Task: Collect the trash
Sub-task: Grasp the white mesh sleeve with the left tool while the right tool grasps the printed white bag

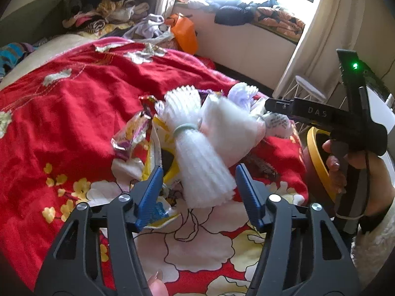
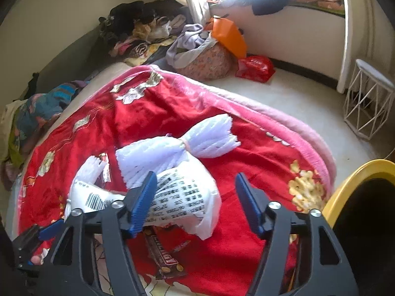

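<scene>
On the red flowered blanket [image 1: 74,103] lies a heap of trash. A white foam-net bundle [image 1: 197,153] tied with a green band sits between the jaws of my left gripper [image 1: 198,172], which stands open. Shiny snack wrappers [image 1: 133,135] lie to its left. In the right wrist view, my right gripper [image 2: 196,176] is open over a white printed plastic bag [image 2: 187,197]. Its left pad overlaps the bag and its right pad is apart from it. Behind the bag lies a second foam-net bundle [image 2: 177,148], and below it a brown bar wrapper [image 2: 163,254].
A yellow-rimmed black bin [image 2: 358,180] stands at the bed's right edge. Beyond it a white wire side table [image 2: 367,98] stands on the pale floor. An orange bag [image 2: 229,37], a red bag [image 2: 255,67] and clothes piles [image 2: 138,32] lie by the far wall.
</scene>
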Available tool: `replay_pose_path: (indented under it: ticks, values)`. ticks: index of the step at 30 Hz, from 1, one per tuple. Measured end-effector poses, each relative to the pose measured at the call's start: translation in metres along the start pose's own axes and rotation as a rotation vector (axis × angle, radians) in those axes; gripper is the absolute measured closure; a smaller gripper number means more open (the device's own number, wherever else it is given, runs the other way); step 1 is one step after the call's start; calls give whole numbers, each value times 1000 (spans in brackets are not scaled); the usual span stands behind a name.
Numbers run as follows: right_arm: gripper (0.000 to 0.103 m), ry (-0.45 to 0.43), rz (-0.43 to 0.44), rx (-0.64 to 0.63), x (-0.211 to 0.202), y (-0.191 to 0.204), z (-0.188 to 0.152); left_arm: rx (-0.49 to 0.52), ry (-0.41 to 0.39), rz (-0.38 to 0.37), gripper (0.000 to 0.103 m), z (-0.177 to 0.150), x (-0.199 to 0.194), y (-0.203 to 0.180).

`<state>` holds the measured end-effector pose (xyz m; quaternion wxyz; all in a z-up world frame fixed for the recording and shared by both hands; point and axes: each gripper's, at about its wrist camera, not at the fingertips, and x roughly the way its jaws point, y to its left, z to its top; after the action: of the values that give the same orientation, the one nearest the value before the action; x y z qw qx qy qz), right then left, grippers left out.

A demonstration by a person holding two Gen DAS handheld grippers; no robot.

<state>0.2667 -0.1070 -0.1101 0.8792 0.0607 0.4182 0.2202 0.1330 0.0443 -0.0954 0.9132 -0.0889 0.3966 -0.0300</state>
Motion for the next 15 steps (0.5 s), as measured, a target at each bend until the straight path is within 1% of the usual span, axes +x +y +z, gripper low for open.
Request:
replay_pose_path:
  ticks: [1, 2, 4, 5, 6, 7, 10, 15]
  values:
    - [60, 2, 8, 3, -1, -1, 0, -1, 4, 0, 54, -1, 1, 0]
    - [62, 3, 10, 2, -2, 0, 0, -1, 6, -1, 56, -1, 1, 1]
    - [81, 1, 22, -14, -6, 2, -2, 0, 7, 1, 62, -1, 1, 1]
    - [83, -3, 20, -22, -8, 3, -2, -3, 8, -2, 64, -1, 1, 1]
    - [89, -5, 19, -32, -9, 4, -3, -5, 9, -4, 69, -1, 1, 1]
    - [92, -9, 17, -45, -12, 7, -4, -7, 11, -6, 73, -1, 1, 1]
    - [98, -19, 26, -64, -19, 12, -9, -9, 13, -8, 81, -2, 2, 2]
    - [98, -41, 25, -45, -28, 5, -8, -21, -10, -22, 94, 0, -5, 5]
